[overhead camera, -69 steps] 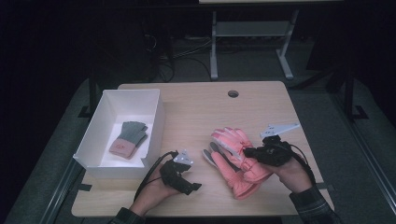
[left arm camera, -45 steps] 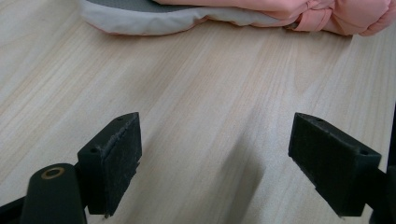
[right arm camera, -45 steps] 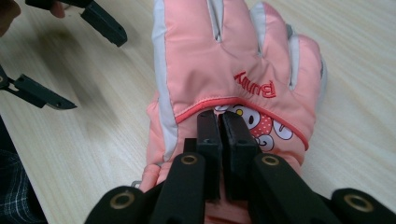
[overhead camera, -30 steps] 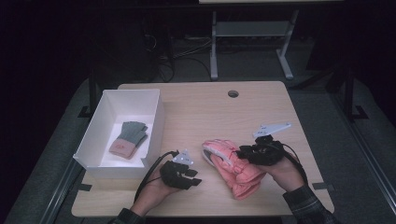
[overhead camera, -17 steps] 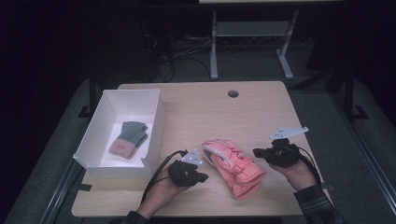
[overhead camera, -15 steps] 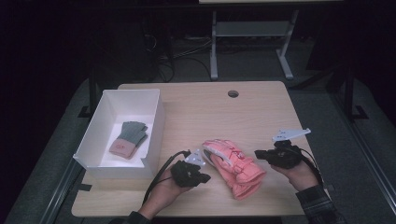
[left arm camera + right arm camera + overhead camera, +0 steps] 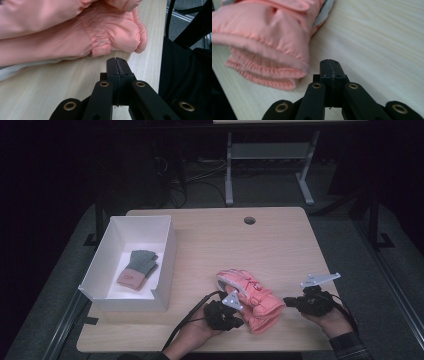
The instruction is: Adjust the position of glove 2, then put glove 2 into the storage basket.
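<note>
Flanking the padded pink ski gloves [image 7: 248, 299], your left gripper [image 7: 235, 319] sits nearer than your right gripper [image 7: 288, 302], both pinched together empty.

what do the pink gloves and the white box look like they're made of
Pink gloves: seemingly padded synthetic fabric, nylon-like, with a slight sheen, puffy quilting and gathered elastic cuffs. White box: probably matte cardboard or foam board, judging by its thin, flat, straight walls.

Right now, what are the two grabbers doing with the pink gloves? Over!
Left gripper shut, empty, beside the pink gloves. Right gripper shut, empty, at their cuff end. Gloves stacked flat on table. White box with a grey glove stands apart. Nothing in the way.
</note>
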`<state>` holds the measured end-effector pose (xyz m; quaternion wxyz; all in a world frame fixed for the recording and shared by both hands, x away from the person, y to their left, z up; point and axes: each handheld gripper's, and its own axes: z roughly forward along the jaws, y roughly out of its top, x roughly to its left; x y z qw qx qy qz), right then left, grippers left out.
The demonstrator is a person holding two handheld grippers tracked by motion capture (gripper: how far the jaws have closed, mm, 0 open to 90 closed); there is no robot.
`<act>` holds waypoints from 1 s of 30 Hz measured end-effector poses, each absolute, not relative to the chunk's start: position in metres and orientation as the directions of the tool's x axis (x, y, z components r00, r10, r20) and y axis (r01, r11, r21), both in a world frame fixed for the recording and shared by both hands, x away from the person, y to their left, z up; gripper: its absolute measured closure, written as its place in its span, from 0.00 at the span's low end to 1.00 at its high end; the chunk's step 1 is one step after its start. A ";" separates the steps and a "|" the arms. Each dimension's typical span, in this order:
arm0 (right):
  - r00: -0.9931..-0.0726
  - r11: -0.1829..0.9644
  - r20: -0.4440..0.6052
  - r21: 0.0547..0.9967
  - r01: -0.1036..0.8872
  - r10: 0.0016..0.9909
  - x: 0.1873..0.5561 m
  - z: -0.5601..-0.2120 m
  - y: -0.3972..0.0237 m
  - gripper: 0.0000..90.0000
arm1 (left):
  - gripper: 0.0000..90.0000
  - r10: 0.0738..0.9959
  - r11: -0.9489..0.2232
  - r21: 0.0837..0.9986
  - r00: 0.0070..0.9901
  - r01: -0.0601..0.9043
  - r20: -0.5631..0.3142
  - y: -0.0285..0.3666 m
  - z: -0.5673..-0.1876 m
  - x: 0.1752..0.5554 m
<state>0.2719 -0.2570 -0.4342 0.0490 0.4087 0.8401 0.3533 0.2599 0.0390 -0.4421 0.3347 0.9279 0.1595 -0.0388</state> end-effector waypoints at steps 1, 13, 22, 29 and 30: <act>-0.665 0.418 0.207 0.637 0.648 0.717 0.271 -0.435 -0.255 1.00 | 1.00 0.265 -0.727 0.608 0.947 0.319 -0.180 0.038 -0.443 0.260; -0.686 0.431 0.225 0.633 0.643 0.692 0.269 -0.431 -0.251 1.00 | 1.00 0.255 -0.727 0.611 0.949 0.313 -0.183 0.022 -0.448 0.259; -0.693 0.427 0.231 0.643 0.636 0.683 0.267 -0.428 -0.248 1.00 | 1.00 0.246 -0.728 0.616 0.954 0.300 -0.173 0.018 -0.447 0.261; -0.696 0.430 0.224 0.646 0.630 0.683 0.268 -0.427 -0.248 1.00 | 1.00 0.257 -0.716 0.624 0.949 0.315 -0.184 0.023 -0.445 0.262; -0.690 0.421 0.214 0.657 0.626 0.691 0.270 -0.427 -0.251 1.00 | 1.00 0.272 -0.704 0.631 0.944 0.327 -0.185 0.030 -0.441 0.264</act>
